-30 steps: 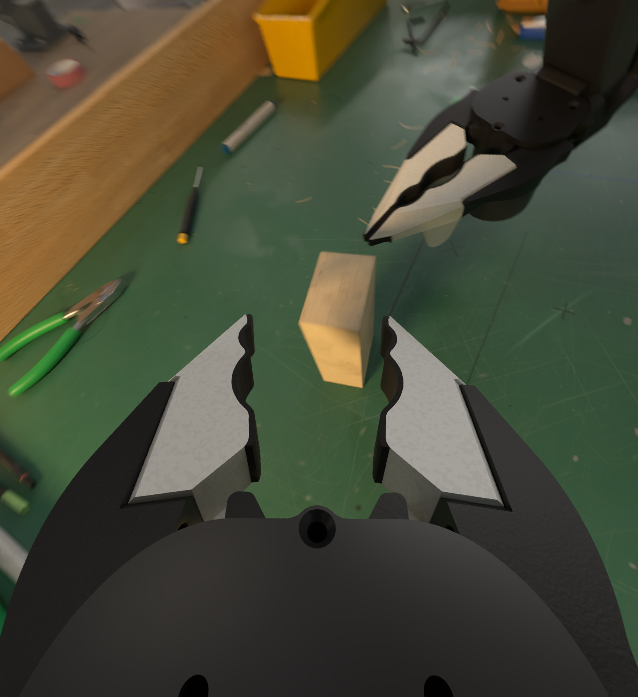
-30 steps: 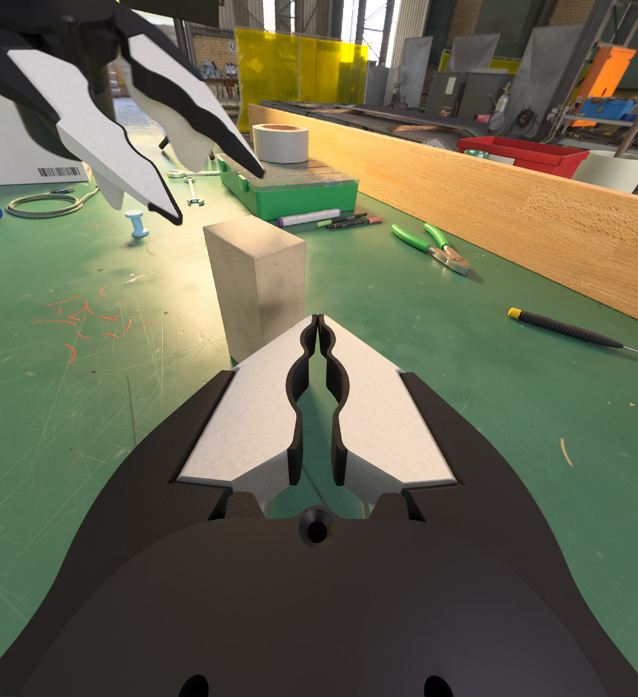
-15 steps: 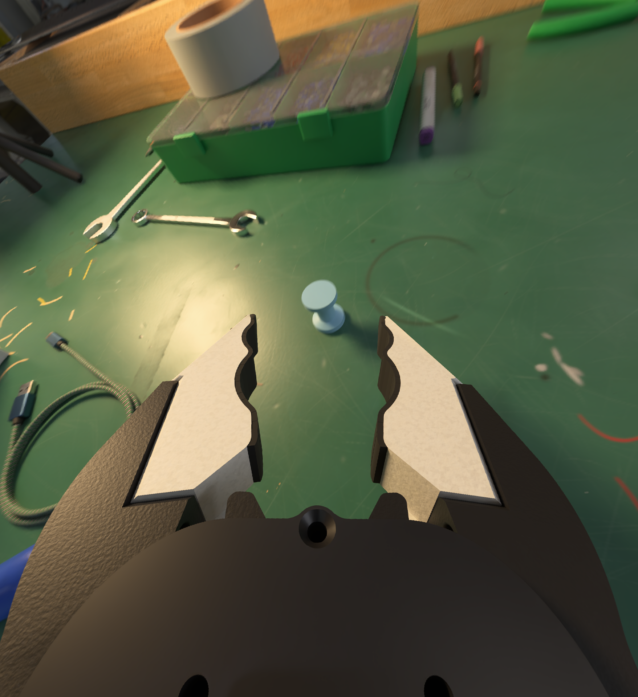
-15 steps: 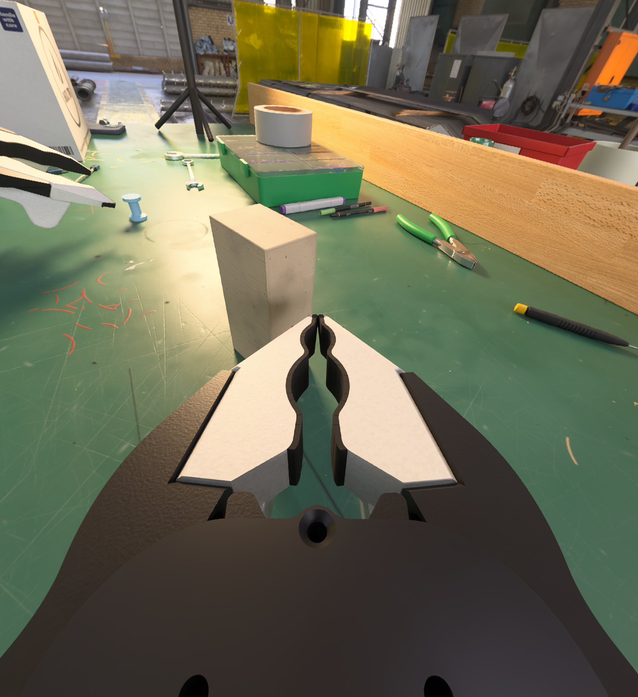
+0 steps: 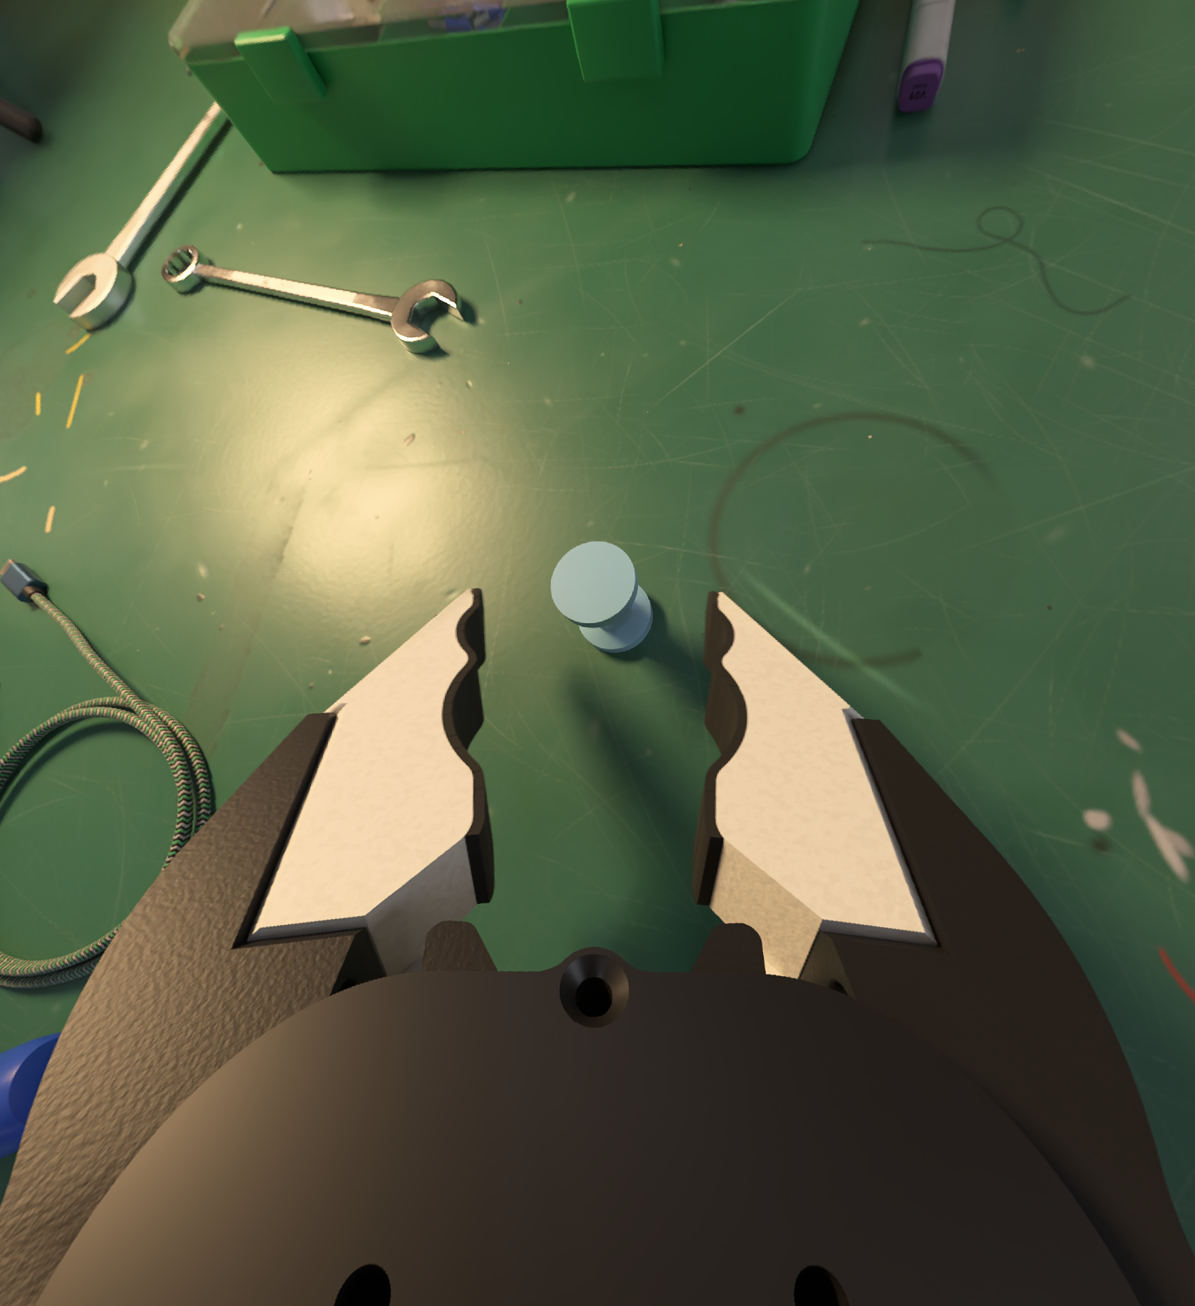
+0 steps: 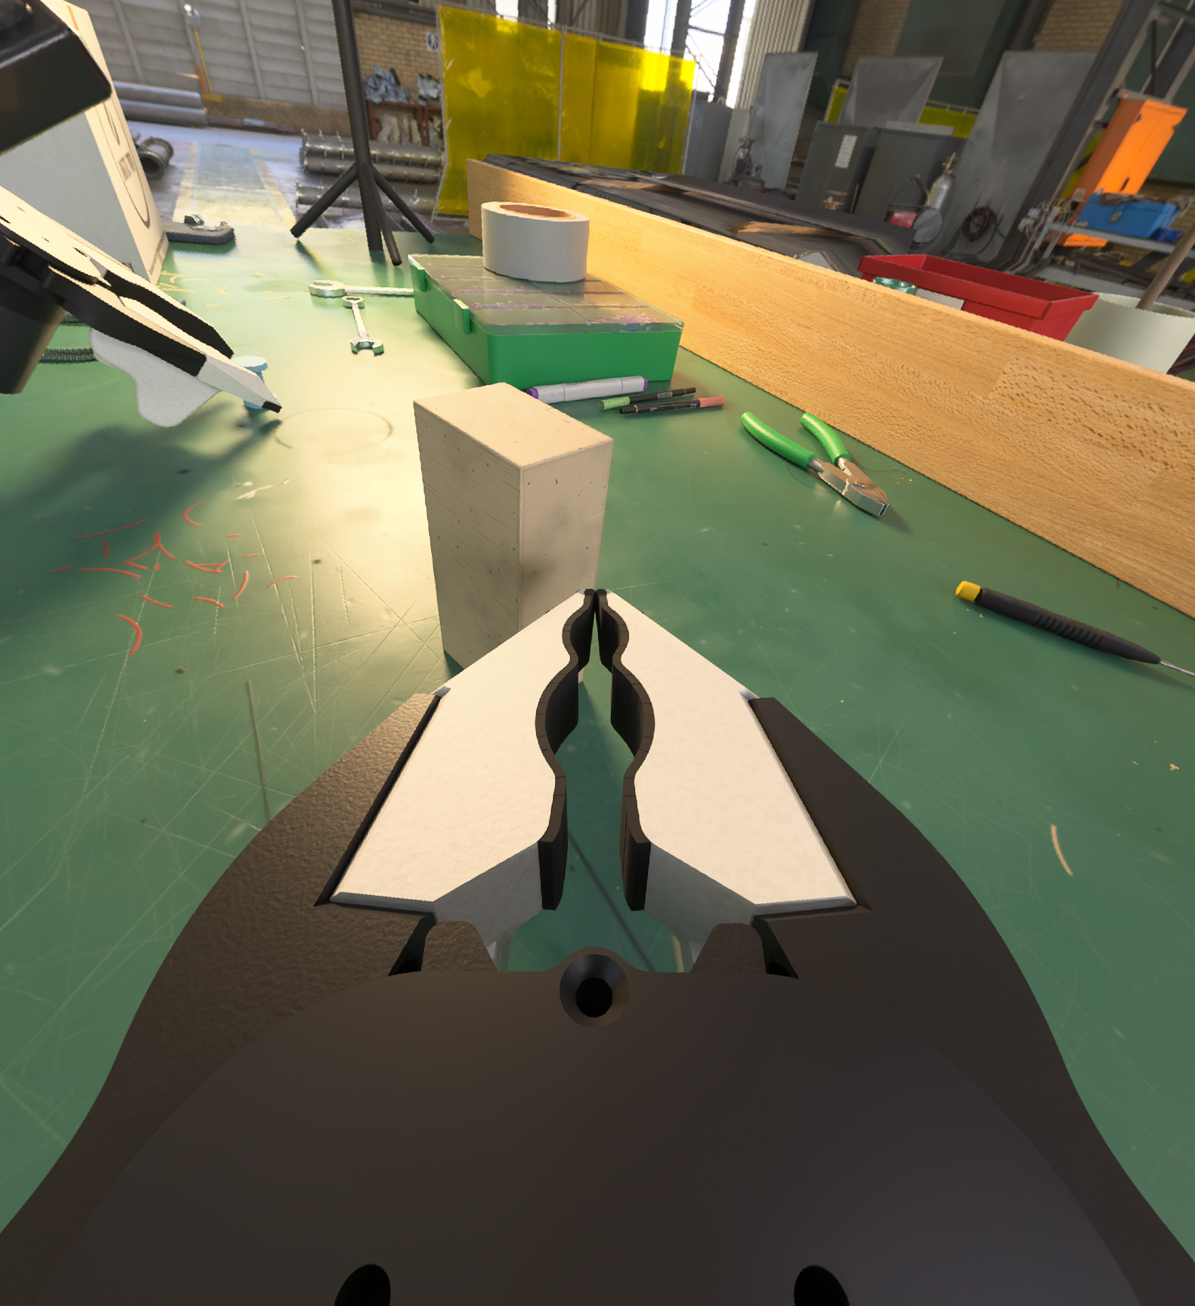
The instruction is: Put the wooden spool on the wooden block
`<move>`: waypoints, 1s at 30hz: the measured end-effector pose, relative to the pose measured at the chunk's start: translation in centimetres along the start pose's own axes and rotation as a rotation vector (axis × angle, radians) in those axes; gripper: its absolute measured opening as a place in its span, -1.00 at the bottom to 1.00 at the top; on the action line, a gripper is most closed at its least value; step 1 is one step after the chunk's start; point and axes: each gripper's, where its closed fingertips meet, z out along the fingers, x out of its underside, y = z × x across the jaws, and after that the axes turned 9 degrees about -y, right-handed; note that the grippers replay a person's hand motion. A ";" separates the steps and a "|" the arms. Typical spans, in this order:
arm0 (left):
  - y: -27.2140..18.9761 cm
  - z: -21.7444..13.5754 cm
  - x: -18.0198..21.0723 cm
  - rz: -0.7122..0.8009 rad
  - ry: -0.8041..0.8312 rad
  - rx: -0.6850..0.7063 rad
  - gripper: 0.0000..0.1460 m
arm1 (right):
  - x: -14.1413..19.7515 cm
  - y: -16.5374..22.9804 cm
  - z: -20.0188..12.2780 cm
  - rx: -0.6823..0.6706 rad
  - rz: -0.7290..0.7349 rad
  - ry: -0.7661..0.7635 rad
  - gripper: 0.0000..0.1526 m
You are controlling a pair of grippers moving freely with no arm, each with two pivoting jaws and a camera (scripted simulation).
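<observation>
The spool (image 5: 601,597) is small and pale blue and stands upright on the green mat. My left gripper (image 5: 594,601) is open and empty, its fingertips on either side of the spool, not touching it. In the right wrist view the left gripper (image 6: 255,396) reaches down at the far left and mostly hides the spool (image 6: 252,365). The pale wooden block (image 6: 513,516) stands upright on the mat. My right gripper (image 6: 594,593) is shut and empty, low over the mat just in front of the block.
A green case (image 5: 531,92) with a tape roll (image 6: 534,240) stands beyond the spool. Two wrenches (image 5: 312,293) and a coiled cable (image 5: 50,777) lie to its left. Markers (image 6: 622,396), green pliers (image 6: 817,463), a screwdriver (image 6: 1053,622) and a long wooden beam (image 6: 933,374) lie right of the block.
My left gripper swung away from the block to the spool, then moved closer and lower until its open fingertips flank the spool. My right gripper stayed shut and barely moved.
</observation>
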 end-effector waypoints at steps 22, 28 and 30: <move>-21.0 -14.6 -14.6 0.489 -0.598 1.154 -0.68 | 0.0 0.2 -0.4 -0.006 0.007 -0.002 -1.00; -26.8 -15.8 -16.1 0.613 -0.476 1.305 -0.68 | -0.1 0.5 -0.4 -0.014 -0.013 -0.004 -1.00; -28.0 -15.5 -15.8 0.670 -0.438 1.321 -0.68 | -0.1 0.5 -0.4 -0.015 -0.016 -0.002 -1.00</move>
